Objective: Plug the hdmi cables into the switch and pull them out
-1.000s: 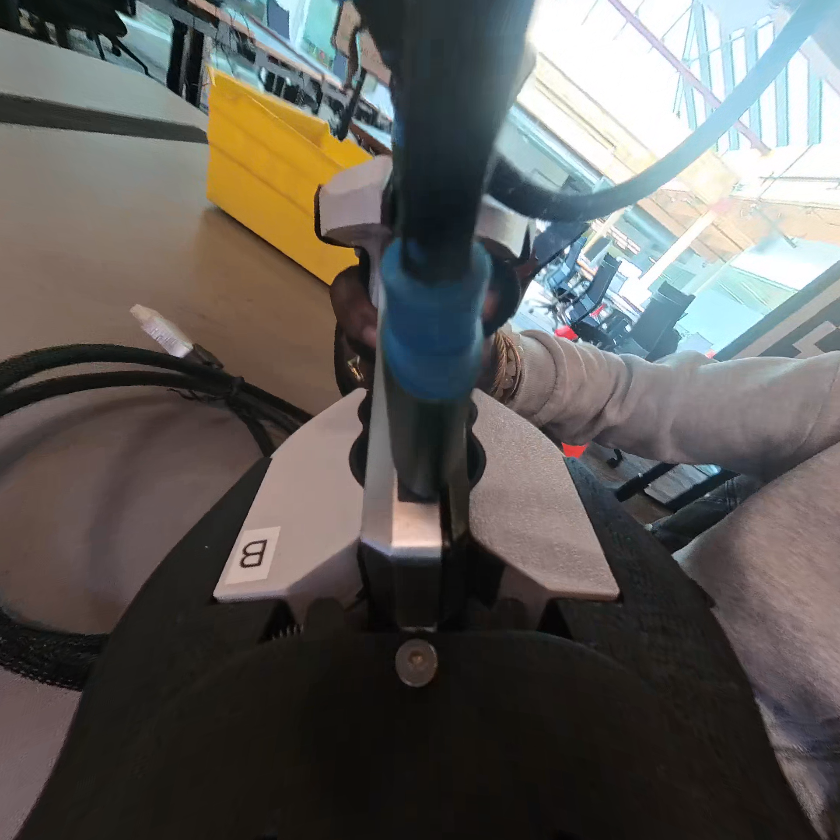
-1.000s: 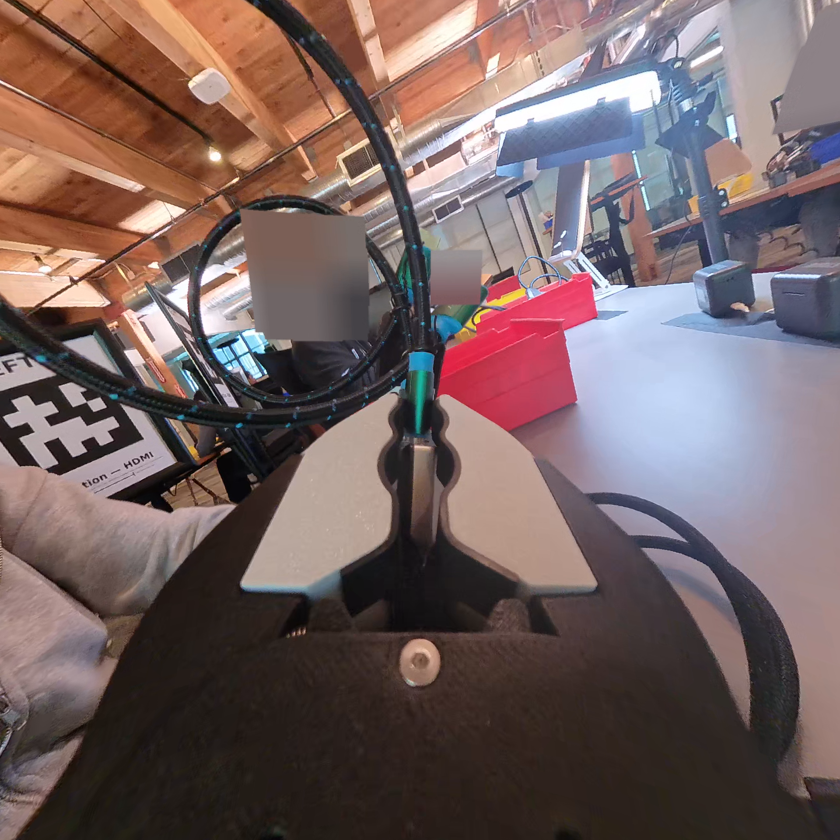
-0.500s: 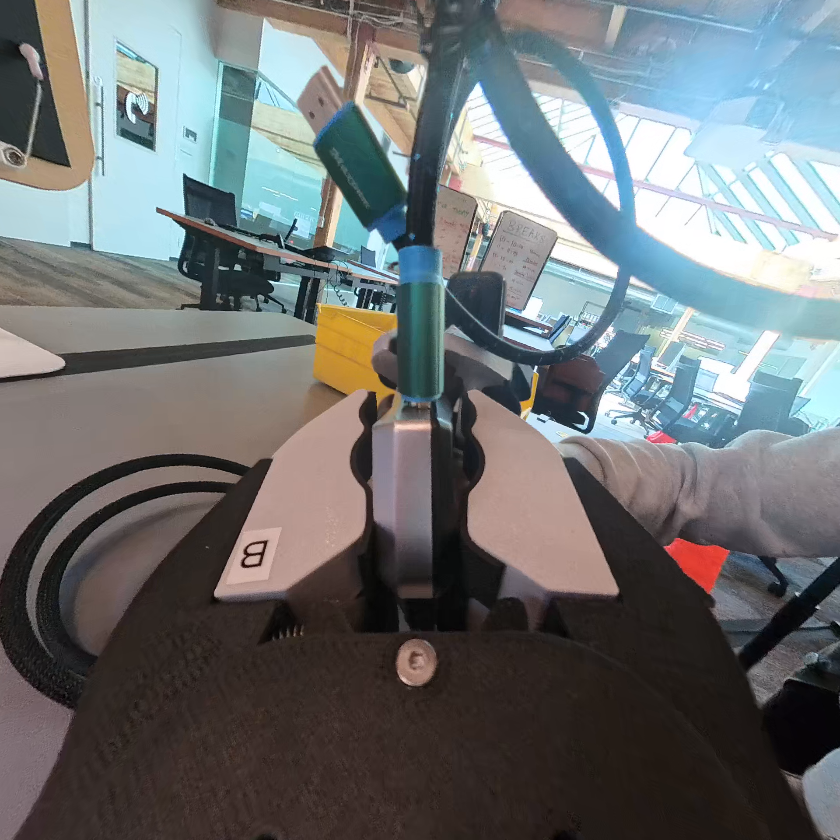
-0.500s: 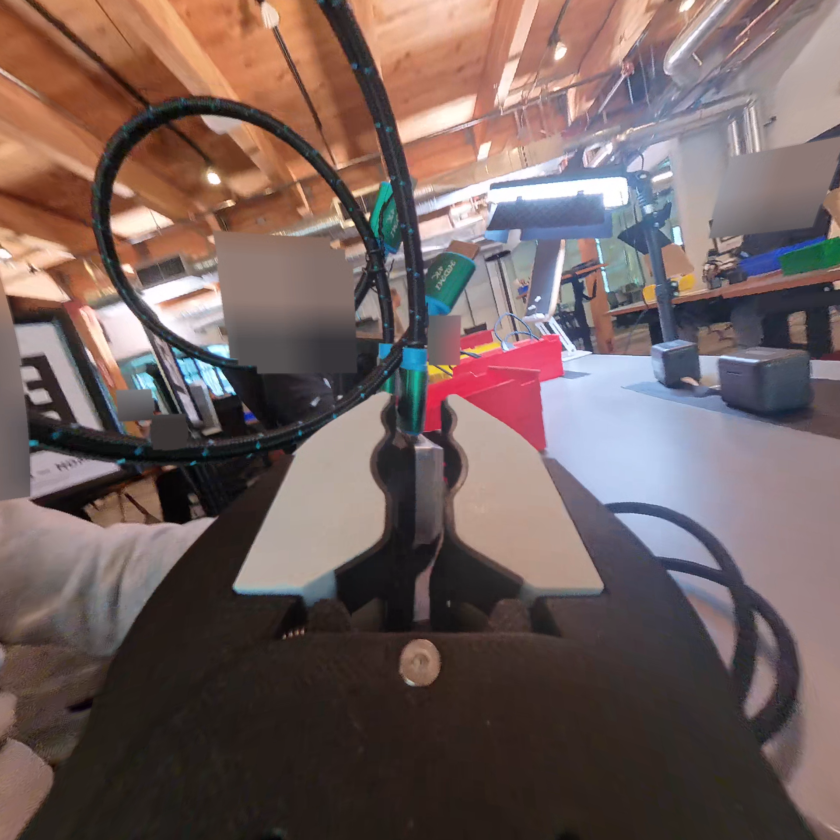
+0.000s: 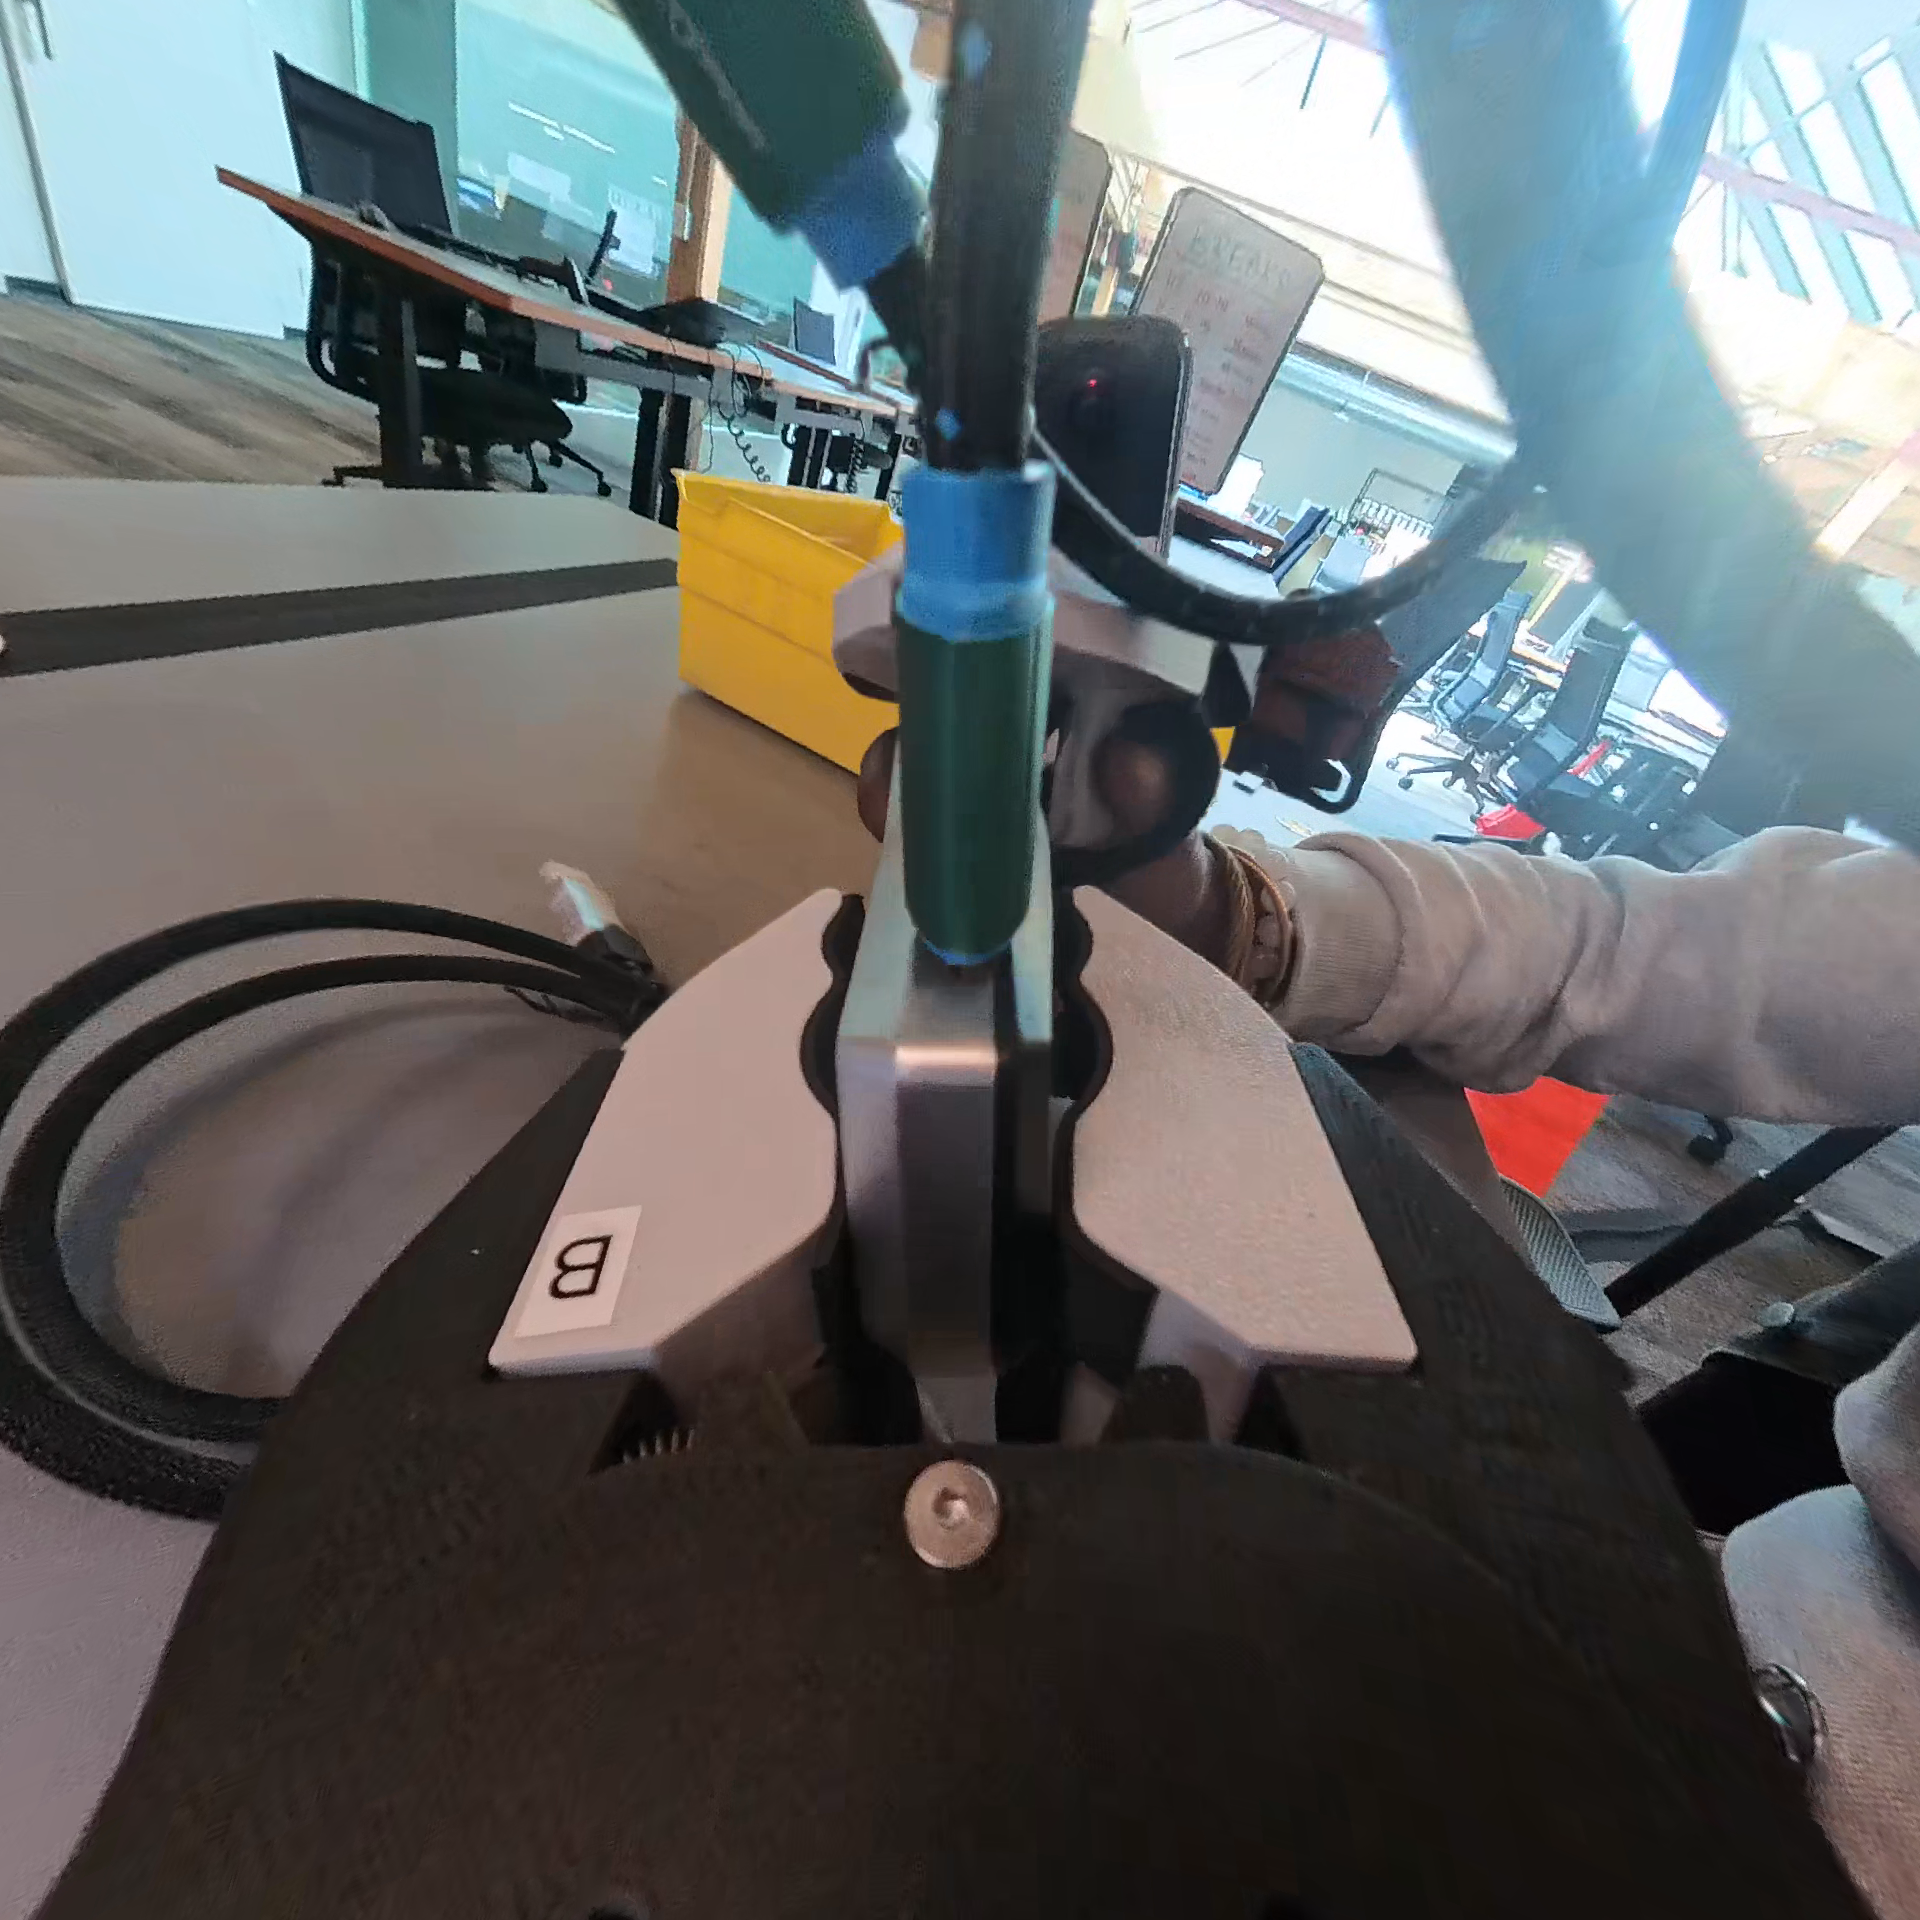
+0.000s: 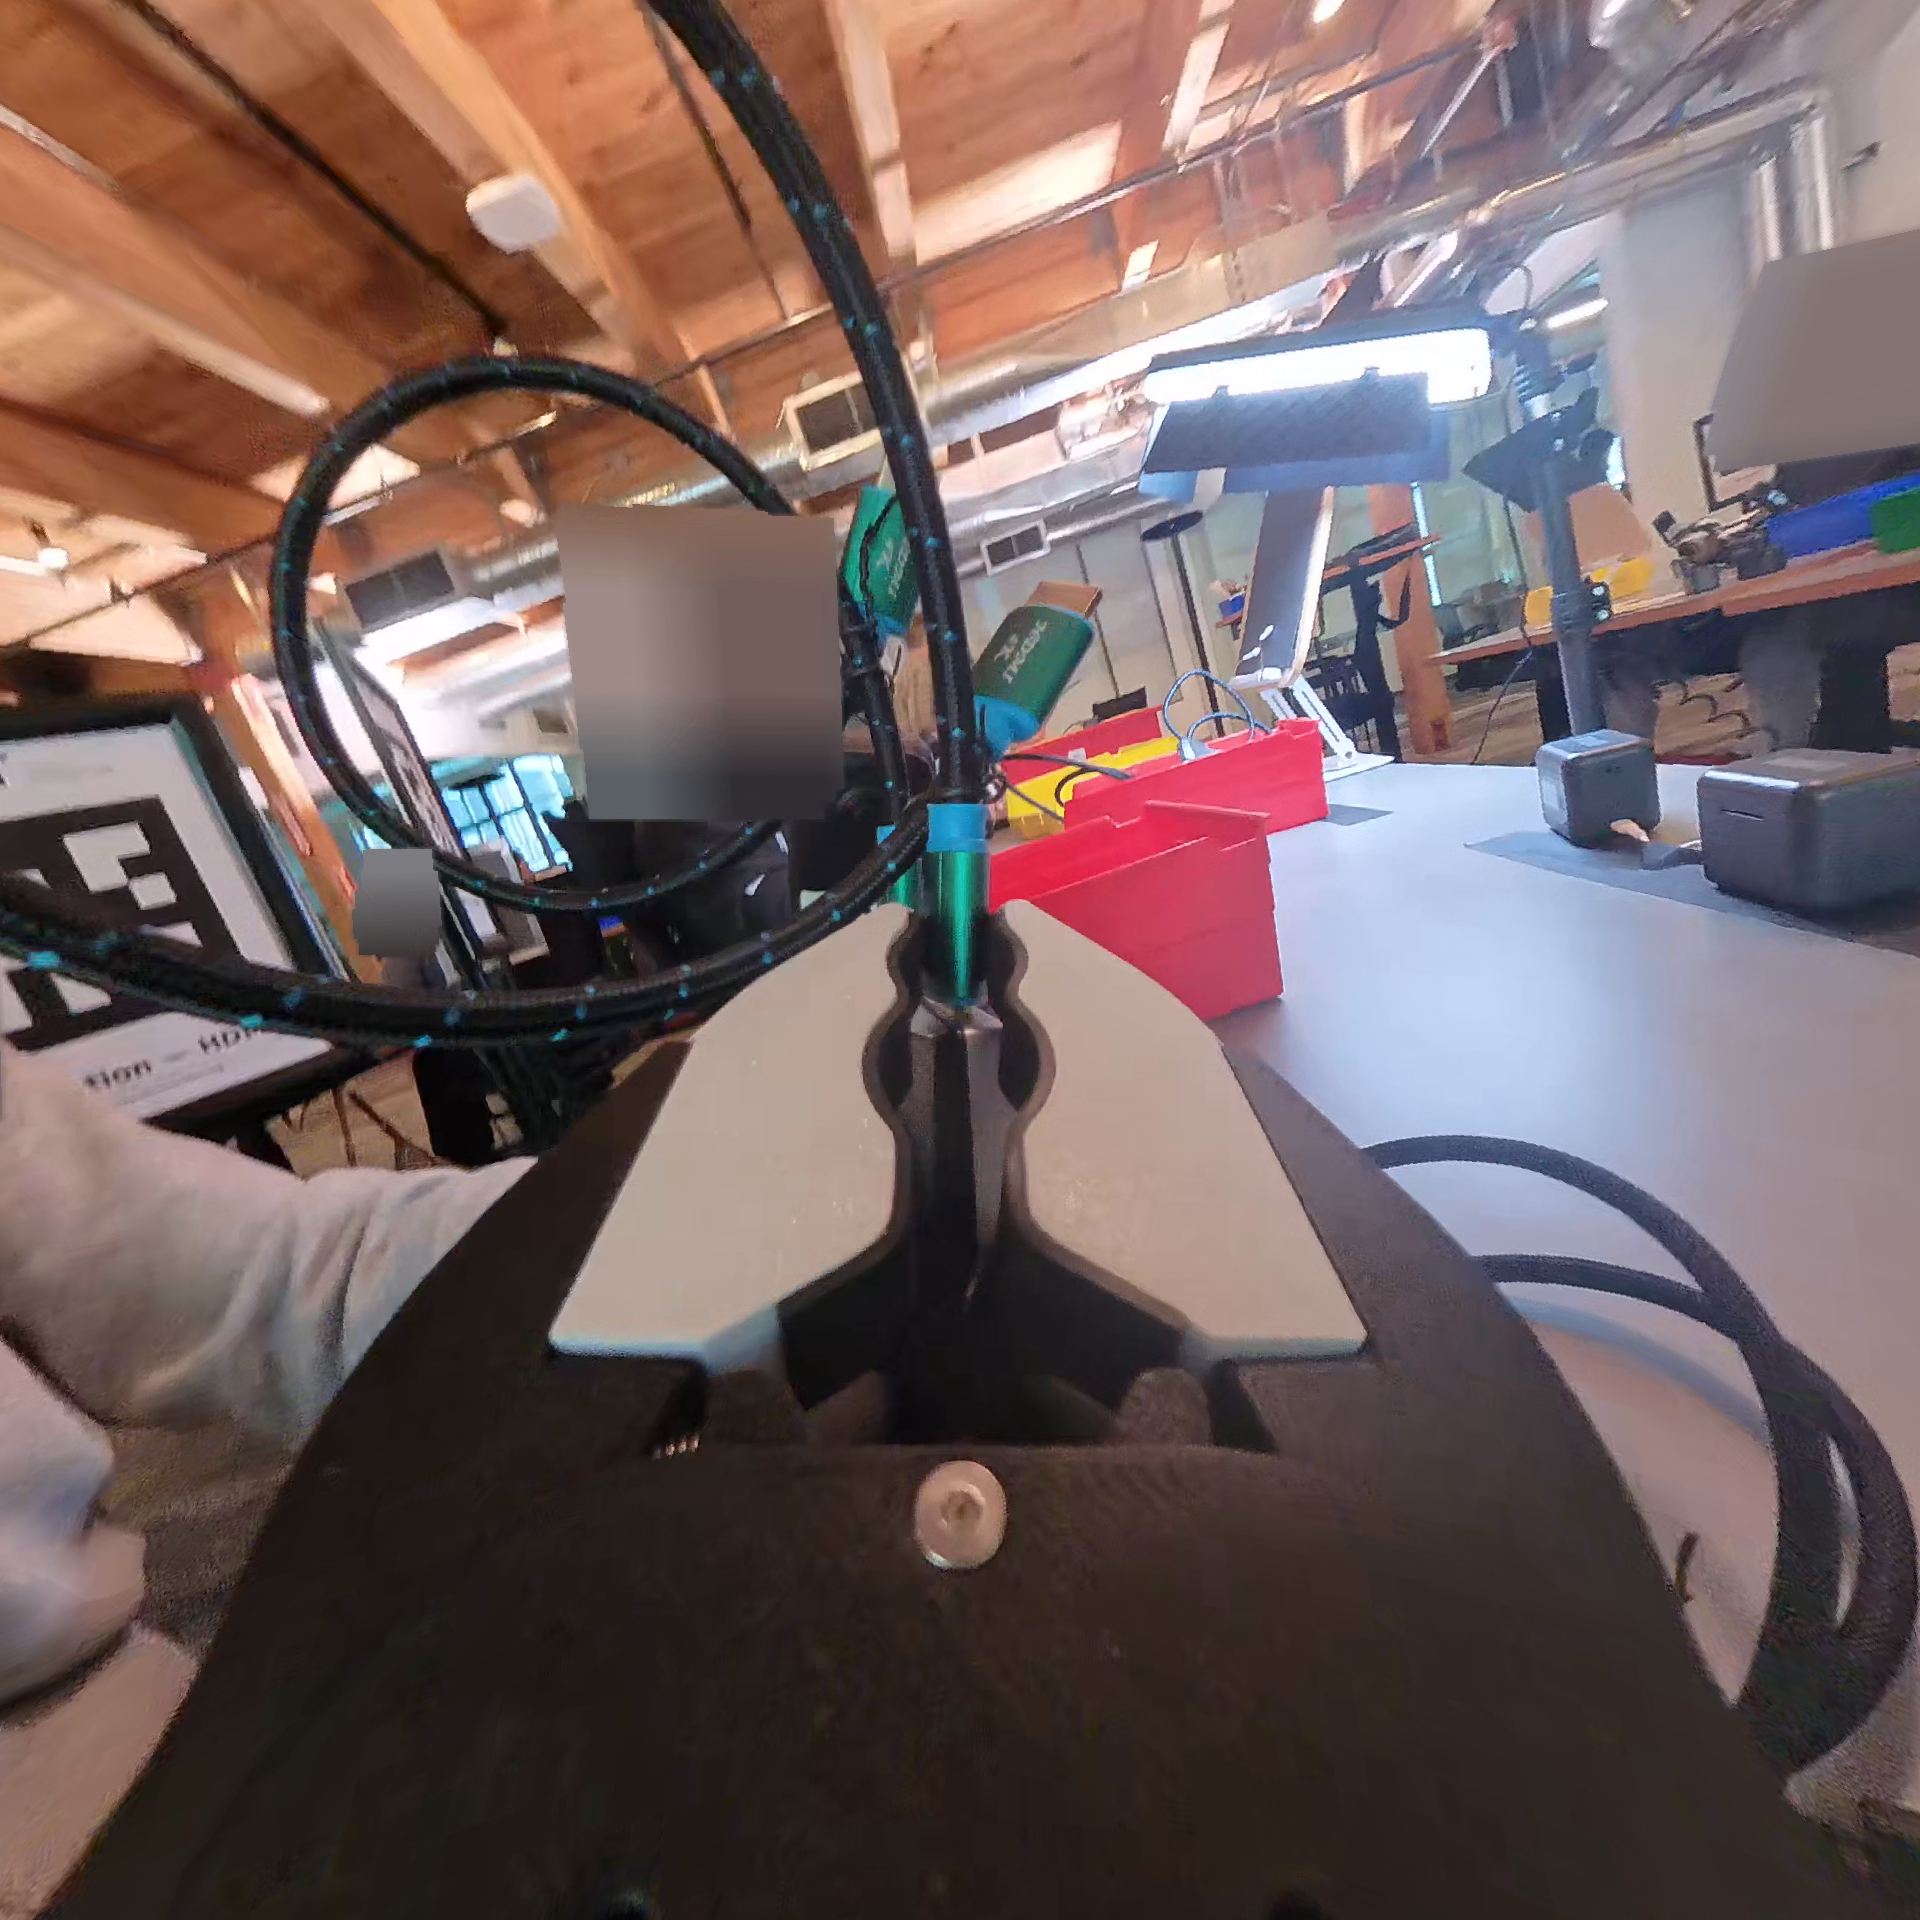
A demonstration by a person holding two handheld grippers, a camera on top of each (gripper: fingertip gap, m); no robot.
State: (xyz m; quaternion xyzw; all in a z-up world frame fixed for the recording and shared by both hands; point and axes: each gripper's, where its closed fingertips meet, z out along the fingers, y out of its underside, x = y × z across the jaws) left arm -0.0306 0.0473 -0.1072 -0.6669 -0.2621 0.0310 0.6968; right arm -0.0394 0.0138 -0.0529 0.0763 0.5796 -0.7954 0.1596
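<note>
- Left wrist view: the left gripper (image 5: 951, 997) is closed on a flat silver switch (image 5: 940, 1132), held on edge between its fingers. A green plug (image 5: 966, 800) with a blue collar stands upright in the switch's far end, its black cable (image 5: 987, 208) rising out of frame. A second green plug (image 5: 790, 114) hangs loose at upper left. Black cable coils (image 5: 260, 997) lie on the grey table (image 5: 312, 727) at left, near a yellow bin (image 5: 769, 623).
- Right wrist view: the right gripper (image 6: 951, 966) is closed on a green plug (image 6: 951, 914) at its fingertips. Braided cable (image 6: 520, 997) loops away to the left. A red bin (image 6: 1153, 894) sits far right on the table.
</note>
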